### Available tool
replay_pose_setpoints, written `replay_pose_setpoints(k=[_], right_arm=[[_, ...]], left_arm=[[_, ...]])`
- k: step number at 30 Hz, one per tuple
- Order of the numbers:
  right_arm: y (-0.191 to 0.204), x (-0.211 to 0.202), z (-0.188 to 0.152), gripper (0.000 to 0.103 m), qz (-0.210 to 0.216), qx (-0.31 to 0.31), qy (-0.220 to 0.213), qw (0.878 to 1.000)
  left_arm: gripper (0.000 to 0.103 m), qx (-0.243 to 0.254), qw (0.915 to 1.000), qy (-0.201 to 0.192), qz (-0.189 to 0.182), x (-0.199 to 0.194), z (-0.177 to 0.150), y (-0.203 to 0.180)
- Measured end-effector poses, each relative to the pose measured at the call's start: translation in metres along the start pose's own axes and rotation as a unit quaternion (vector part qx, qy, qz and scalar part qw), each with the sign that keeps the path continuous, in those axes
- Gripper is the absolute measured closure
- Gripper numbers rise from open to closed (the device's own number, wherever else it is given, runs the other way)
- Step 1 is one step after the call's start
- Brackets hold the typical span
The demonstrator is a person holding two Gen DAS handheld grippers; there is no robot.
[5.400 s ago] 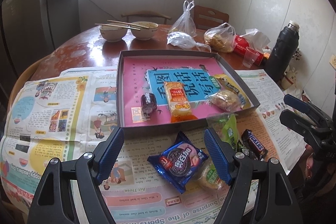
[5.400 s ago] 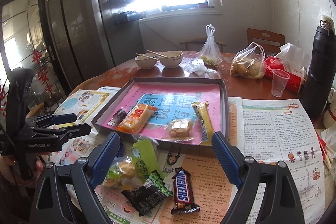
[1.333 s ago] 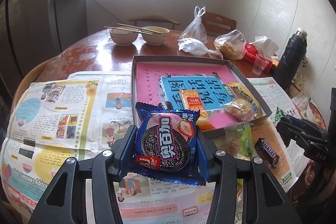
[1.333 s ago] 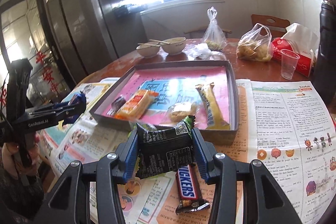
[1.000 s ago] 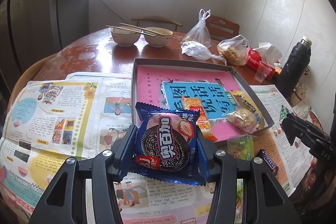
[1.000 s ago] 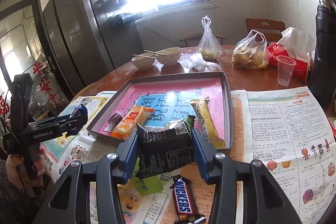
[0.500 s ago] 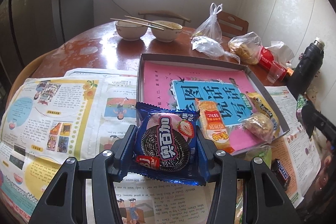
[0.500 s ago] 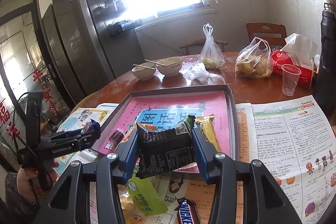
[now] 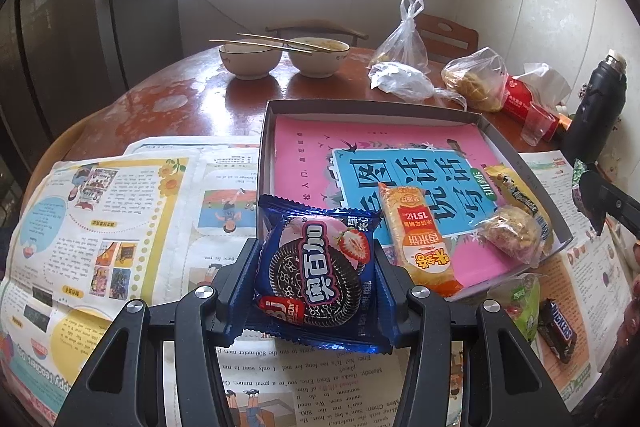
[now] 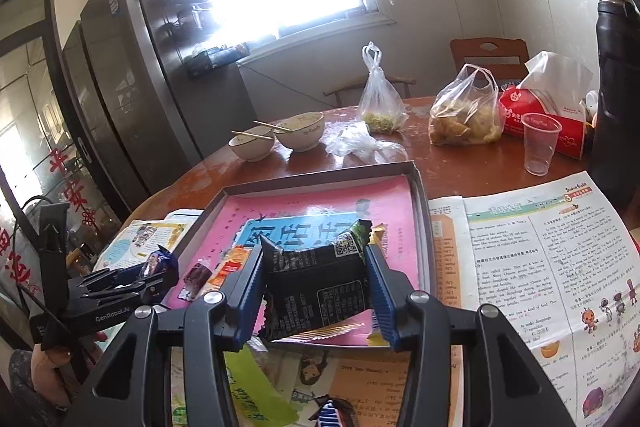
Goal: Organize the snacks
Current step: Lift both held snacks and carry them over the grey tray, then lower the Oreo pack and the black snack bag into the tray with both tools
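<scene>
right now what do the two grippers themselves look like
Both are alike: the left gripper and right gripper have matte black linkage arms with silver pivot screws and ribbed blue finger pads. Seen from the right wrist, the left unit's black body reads "GenRobot.AI" in white, with a thin black cable beside it.

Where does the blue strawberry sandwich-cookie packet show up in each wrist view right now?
Left wrist view: the blue strawberry sandwich-cookie packet sits low at centre, clamped in the left gripper.
Right wrist view: only its crumpled end shows at far left, in the same gripper.
Shared landmark: the grey cardboard tray with the pink liner.
</scene>
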State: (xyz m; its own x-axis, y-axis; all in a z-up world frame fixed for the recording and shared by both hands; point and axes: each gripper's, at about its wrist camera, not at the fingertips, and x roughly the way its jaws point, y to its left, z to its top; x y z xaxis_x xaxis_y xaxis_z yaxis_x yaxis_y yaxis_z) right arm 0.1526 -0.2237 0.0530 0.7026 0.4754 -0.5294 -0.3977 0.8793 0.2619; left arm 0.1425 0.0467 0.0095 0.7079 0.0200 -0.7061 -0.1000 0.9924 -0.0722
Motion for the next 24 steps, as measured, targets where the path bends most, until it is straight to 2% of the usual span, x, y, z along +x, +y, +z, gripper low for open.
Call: replay_pose_setpoints(k=[12,24], right_arm=[[-0.006,0.021,-0.006,0.054,-0.004,0.011,0.019,1.0],[0.0,0.043,-0.018,0.054,-0.008,0.008,0.058,0.998]], left_arm=[[0.05,0.007,0.9999,-0.005,0.007,0.006,0.001,-0.004],[0.05,0.004,0.9999,-0.01,0.001,0.006,0.0,-0.002]])
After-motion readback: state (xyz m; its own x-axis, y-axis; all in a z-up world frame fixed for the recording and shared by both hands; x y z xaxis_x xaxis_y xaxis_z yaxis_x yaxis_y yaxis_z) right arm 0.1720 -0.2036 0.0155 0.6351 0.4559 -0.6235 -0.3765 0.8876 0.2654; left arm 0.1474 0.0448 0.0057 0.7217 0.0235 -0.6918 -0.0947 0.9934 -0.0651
